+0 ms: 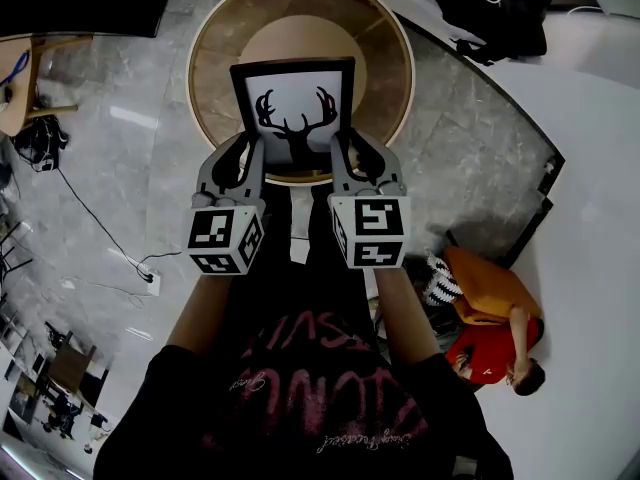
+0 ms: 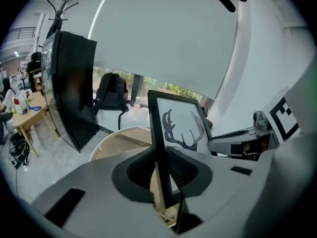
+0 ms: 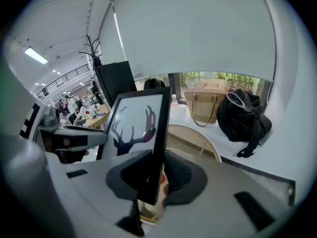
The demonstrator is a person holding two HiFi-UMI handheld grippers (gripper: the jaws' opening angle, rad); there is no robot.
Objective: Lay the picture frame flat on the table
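Black-rimmed and stiff, the picture frame (image 1: 293,108) is being held upright over the near part of the round wooden worktop (image 1: 395,48). Your left hand-held gripper (image 1: 248,156) is clamping its left rail, your right hand-held gripper (image 1: 343,156) its right rail. It is probably handling light yet fragile, so those rails are serving as the safest hold. The black bag (image 1: 490,8) and crouching person (image 1: 490,288) are sitting well apart, blocking nothing.

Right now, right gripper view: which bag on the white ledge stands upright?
The tan tote with two looped handles. The black bag to its right slumps in a heap.
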